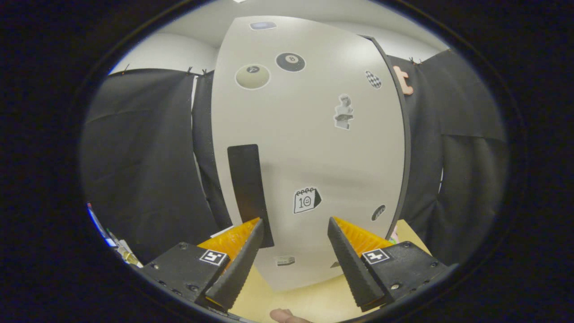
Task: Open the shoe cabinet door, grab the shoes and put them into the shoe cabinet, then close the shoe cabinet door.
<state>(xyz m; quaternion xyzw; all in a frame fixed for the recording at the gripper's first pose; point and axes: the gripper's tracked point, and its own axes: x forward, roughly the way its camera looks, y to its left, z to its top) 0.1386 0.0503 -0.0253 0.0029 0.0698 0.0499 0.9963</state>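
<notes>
Shoe cabinet door upright and shut, dead ahead, long axis vertical, face turned squarely to the fingers. Dark handle strip near its left edge, also vertical, just beyond the left fingertip. Gripper spread open, empty, apparently lined up to catch that handle. Pale table beneath.
</notes>
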